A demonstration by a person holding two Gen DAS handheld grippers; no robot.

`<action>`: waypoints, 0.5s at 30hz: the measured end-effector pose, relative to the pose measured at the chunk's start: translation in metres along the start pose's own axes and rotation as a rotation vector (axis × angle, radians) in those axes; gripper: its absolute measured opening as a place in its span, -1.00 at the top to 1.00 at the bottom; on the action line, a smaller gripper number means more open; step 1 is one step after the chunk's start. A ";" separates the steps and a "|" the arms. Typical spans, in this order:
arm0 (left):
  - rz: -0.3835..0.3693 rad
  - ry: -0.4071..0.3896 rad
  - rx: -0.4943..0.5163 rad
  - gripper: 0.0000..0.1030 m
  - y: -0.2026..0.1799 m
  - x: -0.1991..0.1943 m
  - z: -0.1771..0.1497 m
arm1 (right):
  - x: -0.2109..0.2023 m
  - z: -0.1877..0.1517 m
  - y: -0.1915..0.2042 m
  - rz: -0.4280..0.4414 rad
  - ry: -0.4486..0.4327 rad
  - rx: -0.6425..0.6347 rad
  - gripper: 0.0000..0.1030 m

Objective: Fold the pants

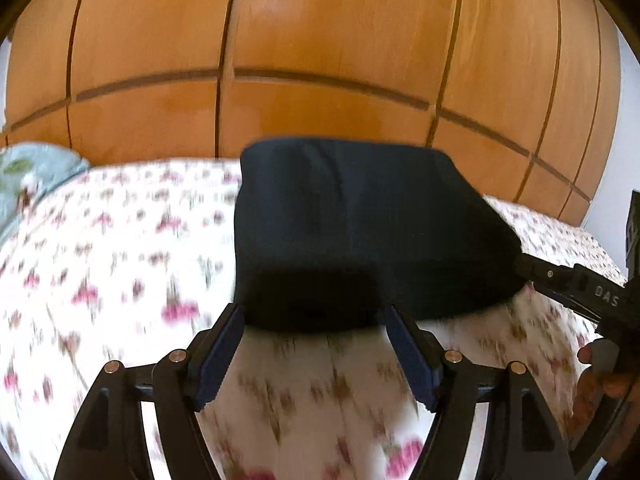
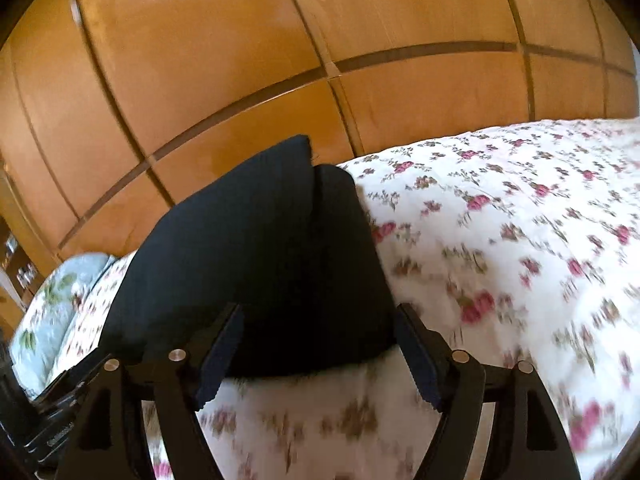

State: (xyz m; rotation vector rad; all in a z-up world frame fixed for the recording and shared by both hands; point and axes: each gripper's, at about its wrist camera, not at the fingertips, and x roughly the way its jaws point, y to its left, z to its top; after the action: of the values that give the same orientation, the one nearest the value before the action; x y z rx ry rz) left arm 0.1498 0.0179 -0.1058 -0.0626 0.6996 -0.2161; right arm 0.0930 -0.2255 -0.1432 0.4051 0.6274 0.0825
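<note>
Two grippers, left gripper and right gripper, were recorded with jaws spread, gripping nothing. Dark folded pants lay on the floral bed cover, just beyond both. Wooden wardrobe doors stood at the far side.

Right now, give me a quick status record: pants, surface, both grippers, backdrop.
pants: dark pants, folded into a compact stack
surface: floral bedspread, pants lying on it
left gripper: left gripper open, jaws wide at the near edge of the stack, gripping nothing
right gripper: right gripper open, jaws either side of the near edge
backdrop: wooden wardrobe behind the bed
image quality: motion blur on the bedspread
</note>
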 end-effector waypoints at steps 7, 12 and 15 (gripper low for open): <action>0.020 0.078 0.046 -0.45 -0.016 -0.022 -0.035 | -0.023 -0.050 0.025 -0.024 0.065 -0.091 -0.50; 0.094 -0.008 0.087 -0.45 -0.023 -0.070 -0.047 | -0.050 -0.067 0.033 -0.068 0.079 -0.099 -0.58; 0.068 -0.062 0.057 -0.45 -0.023 -0.098 -0.048 | -0.069 -0.074 0.044 -0.091 0.066 -0.124 -0.70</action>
State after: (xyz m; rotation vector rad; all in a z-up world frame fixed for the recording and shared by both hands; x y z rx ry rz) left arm 0.0412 0.0174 -0.0776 0.0092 0.6327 -0.1682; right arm -0.0044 -0.1731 -0.1419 0.2546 0.7010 0.0481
